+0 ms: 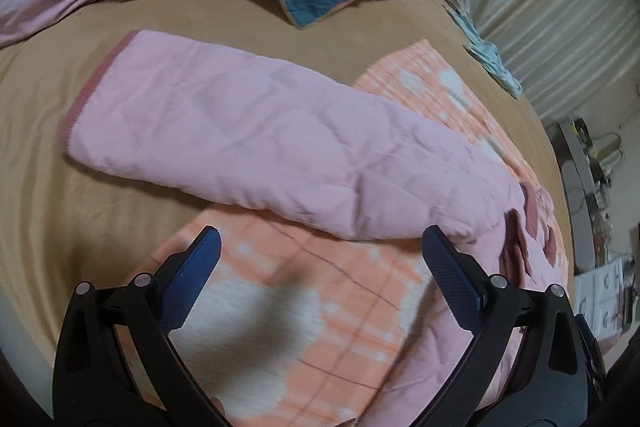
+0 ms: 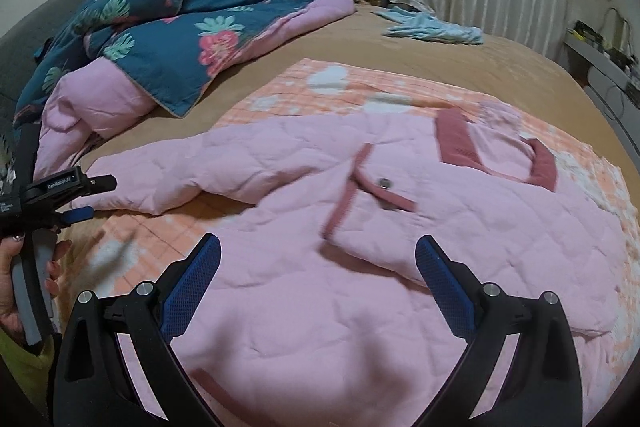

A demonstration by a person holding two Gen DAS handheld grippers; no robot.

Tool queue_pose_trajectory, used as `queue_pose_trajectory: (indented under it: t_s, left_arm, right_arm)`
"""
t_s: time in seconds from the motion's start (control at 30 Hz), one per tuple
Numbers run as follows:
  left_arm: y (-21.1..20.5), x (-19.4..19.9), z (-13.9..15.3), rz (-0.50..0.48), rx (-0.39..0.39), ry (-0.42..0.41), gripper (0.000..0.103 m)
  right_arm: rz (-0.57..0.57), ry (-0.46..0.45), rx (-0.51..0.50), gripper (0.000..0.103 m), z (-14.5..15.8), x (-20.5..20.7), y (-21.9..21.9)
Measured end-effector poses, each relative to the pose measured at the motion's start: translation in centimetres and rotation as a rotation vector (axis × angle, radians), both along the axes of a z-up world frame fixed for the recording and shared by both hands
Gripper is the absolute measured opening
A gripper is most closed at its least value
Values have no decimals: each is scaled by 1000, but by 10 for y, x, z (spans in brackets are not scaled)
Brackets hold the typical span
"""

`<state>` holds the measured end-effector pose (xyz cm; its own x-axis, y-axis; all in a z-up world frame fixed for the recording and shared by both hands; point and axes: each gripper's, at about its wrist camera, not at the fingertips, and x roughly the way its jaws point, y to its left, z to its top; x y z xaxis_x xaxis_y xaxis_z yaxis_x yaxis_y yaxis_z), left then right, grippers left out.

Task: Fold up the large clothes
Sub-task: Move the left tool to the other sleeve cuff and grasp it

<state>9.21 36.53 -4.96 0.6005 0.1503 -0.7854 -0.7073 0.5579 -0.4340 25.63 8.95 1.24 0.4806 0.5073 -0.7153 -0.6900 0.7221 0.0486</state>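
With both the left gripper (image 1: 320,251) and right gripper (image 2: 318,259) spread and empty, the jacket (image 2: 400,227) (quilted, bulky) may spring open if its sleeve (image 1: 224,135) is pinched too shallowly.

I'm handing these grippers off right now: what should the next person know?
Left gripper: open, empty, above the orange plaid blanket, near the jacket's sleeve.
Right gripper: open, empty, over the jacket's front.
Pink quilted jacket: flat on the blanket on the bed, one sleeve stretched out sideways.
Done: jacket laid out.
Left: fold the sleeve in, then the body.
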Motion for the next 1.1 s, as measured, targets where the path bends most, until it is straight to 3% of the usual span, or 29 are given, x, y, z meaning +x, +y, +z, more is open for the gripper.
queue_pose_trajectory:
  t_s: [0.47, 0.63, 0.87, 1.0, 1.1]
  left_arm:
    - [54, -34, -37, 133, -80, -45, 94]
    - [74, -37, -51, 190, -112, -53, 94]
    - [89, -34, -48, 249, -80, -68, 92]
    - [95, -31, -37, 256, -19, -69, 32]
    - [96, -32, -22, 257, 14, -111, 18]
  right_arm:
    - [94, 16, -49, 97, -21, -17, 74]
    - [95, 34, -49, 97, -31, -14, 80]
    - [63, 67, -29, 97, -39, -6, 71]
    - [38, 77, -14, 97, -38, -2, 57]
    - [14, 68, -6, 97, -32, 0, 44]
